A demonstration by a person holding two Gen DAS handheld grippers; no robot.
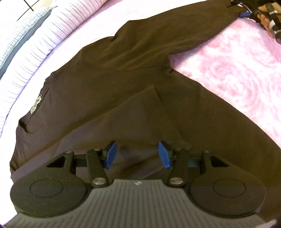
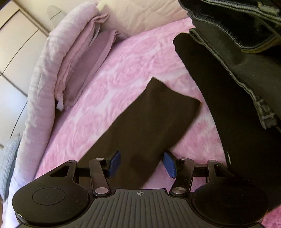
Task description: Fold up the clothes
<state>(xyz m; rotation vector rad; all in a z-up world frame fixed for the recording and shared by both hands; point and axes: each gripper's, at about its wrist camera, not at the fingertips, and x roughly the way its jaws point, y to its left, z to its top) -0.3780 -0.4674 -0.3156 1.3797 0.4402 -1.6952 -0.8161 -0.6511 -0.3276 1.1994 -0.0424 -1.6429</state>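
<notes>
A dark brown long-sleeved top [image 1: 108, 84] lies spread on the pink bed cover [image 1: 233, 73], one sleeve folded across its body and the other sleeve stretched to the far right. My left gripper [image 1: 137, 154] is open just above the folded sleeve. My right gripper [image 2: 142, 164] is open over the end of the stretched sleeve [image 2: 149, 115], with cloth between its blue pads [image 2: 115, 164]. It also shows in the left wrist view [image 1: 245, 14] at the sleeve's cuff.
Striped lilac pillows [image 1: 35, 45] line the left side. A folded lilac blanket [image 2: 73, 57] lies at the bed's edge. A pile of dark clothes [image 2: 245, 52] sits to the right of the sleeve. Cupboard doors [image 2: 15, 43] stand beyond.
</notes>
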